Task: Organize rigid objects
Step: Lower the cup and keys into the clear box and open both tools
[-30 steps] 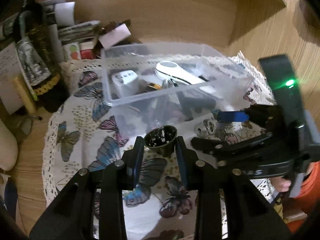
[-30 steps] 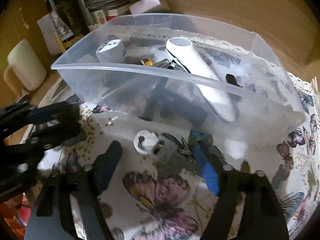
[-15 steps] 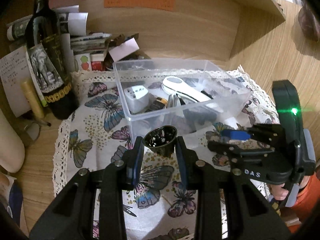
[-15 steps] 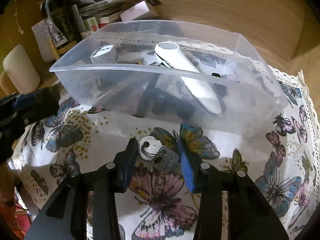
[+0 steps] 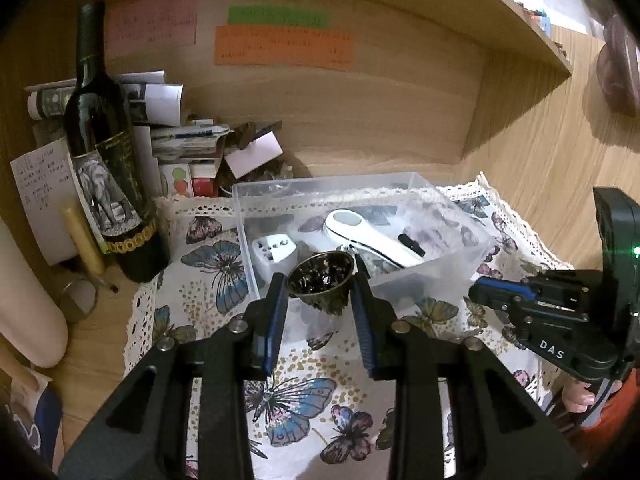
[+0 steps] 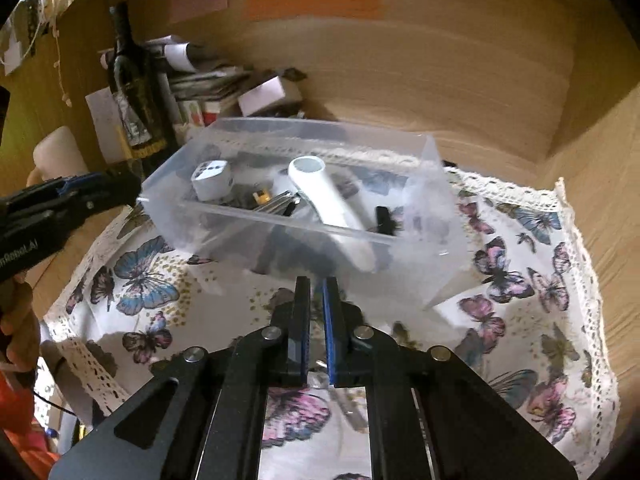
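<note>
Small dark metal cup point(image 5: 322, 280), ornamented and open-mouthed, is clamped between the two fingers of the left gripper point(image 5: 320, 286) at the centre of the left wrist view, raised in front of the near wall of the clear plastic bin point(image 5: 444, 200). The right gripper point(image 6: 316, 292), at lower centre of the right wrist view, has its fingers drawn nearly together; a small metal piece point(image 6: 320, 364) shows in the gap low down, but whether it is gripped cannot be told. In the left wrist view the same right gripper point(image 5: 486, 294) appears at the right edge. The bin occupies the middle of both views and holds a white travel adapter point(image 5: 274, 252), a white handheld device point(image 5: 370, 236) lying diagonally, and several dark items too blurred to identify. The bin rests on a butterfly-print cloth point(image 5: 224, 264) with a lace border, spread over the wooden worktop point(image 5: 108, 328). At upper left stands a dark wine bottle point(image 5: 104, 152) with an elephant label, next to stacked papers point(image 5: 184, 136). Coloured notes point(image 5: 284, 44) are fixed to the wooden back panel above.
</note>
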A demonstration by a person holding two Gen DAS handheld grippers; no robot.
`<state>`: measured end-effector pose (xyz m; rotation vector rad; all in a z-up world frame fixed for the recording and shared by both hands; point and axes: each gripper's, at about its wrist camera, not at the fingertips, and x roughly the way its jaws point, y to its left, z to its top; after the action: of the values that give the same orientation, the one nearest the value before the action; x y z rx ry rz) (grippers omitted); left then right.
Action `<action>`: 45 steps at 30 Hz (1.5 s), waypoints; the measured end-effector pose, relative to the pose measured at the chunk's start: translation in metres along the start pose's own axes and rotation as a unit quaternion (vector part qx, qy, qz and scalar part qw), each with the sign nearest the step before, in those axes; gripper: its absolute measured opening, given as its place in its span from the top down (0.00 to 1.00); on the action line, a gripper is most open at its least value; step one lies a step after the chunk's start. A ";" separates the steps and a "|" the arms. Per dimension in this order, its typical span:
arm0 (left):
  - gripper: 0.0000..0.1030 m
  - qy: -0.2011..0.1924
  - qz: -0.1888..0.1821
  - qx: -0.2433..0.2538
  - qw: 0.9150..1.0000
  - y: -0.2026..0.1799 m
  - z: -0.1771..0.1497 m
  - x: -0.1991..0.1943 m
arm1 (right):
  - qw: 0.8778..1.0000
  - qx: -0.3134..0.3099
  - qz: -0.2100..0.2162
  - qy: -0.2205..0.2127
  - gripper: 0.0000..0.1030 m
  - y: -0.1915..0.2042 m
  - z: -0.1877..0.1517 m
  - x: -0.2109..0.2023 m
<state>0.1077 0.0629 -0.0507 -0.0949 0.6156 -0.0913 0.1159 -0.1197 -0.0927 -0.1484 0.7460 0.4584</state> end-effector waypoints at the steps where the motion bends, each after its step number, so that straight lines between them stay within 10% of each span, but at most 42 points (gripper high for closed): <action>1: 0.69 0.000 0.000 0.000 1.000 0.000 0.000 0.000 | 1.000 0.000 -0.002 0.004 0.90 -0.003 -0.002 0.000; 5: 0.69 0.005 0.006 0.005 1.000 -0.002 0.002 0.006 | 1.000 0.008 -0.003 0.012 0.44 -0.014 -0.013 0.003; 14: 0.69 0.019 -0.007 0.002 1.000 -0.003 0.004 0.022 | 0.995 0.030 -0.005 0.092 0.33 -0.011 -0.032 0.047; 16: 0.69 0.021 -0.009 0.003 1.000 -0.003 0.003 0.024 | 0.995 0.024 -0.015 0.092 0.33 -0.006 -0.029 0.049; 22: 0.69 0.016 -0.002 0.009 1.000 -0.004 0.001 0.022 | 0.996 0.003 0.002 0.087 0.75 0.010 -0.027 0.046; 45: 0.69 -0.014 0.009 0.002 1.000 -0.001 0.032 0.016 | 0.999 -0.005 0.000 -0.042 0.75 0.001 0.013 -0.025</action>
<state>0.1393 0.0623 -0.0342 -0.0868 0.5879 -0.0741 0.1076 -0.1236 -0.0661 -0.1381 0.6614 0.4666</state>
